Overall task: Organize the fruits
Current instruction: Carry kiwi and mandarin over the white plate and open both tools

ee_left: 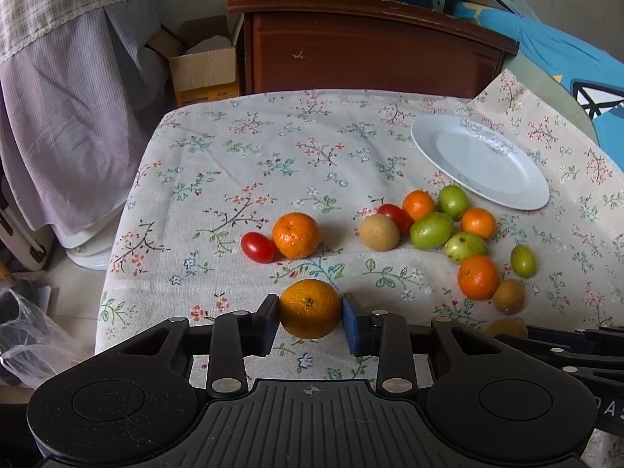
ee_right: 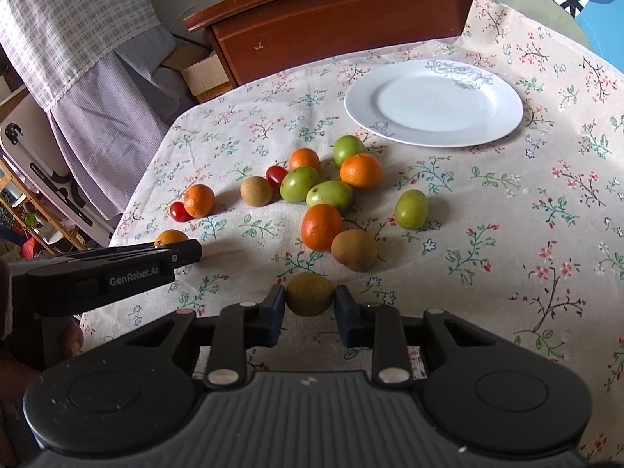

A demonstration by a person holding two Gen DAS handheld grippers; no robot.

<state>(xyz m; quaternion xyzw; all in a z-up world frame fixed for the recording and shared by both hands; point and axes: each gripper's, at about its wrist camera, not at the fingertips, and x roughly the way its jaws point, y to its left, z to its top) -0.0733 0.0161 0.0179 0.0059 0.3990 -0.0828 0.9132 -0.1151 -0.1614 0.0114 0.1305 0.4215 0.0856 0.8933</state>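
Observation:
On a flower-print tablecloth (ee_left: 241,148) lie several fruits. At the near edge my left gripper (ee_left: 310,312) is shut on an orange mandarin (ee_left: 310,306), both pads pressing its sides. My right gripper (ee_right: 310,300) is shut on a brown round fruit (ee_right: 310,292). In the right wrist view the left gripper (ee_right: 183,251) shows at the left with its mandarin (ee_right: 170,237) half hidden. A loose cluster of mandarins (ee_right: 360,170), green fruits (ee_right: 411,208), brown fruits (ee_right: 354,249) and cherry tomatoes (ee_right: 276,175) lies mid-table. The white plate (ee_right: 433,103) behind them holds nothing.
A mandarin (ee_left: 295,234) and a cherry tomato (ee_left: 257,247) lie apart at the left. The table's left edge (ee_left: 128,202) drops to the floor, with hanging cloth (ee_left: 66,124), a cardboard box (ee_left: 204,66) and a plastic bag (ee_left: 23,335) there. A wooden cabinet (ee_left: 370,50) stands behind the table.

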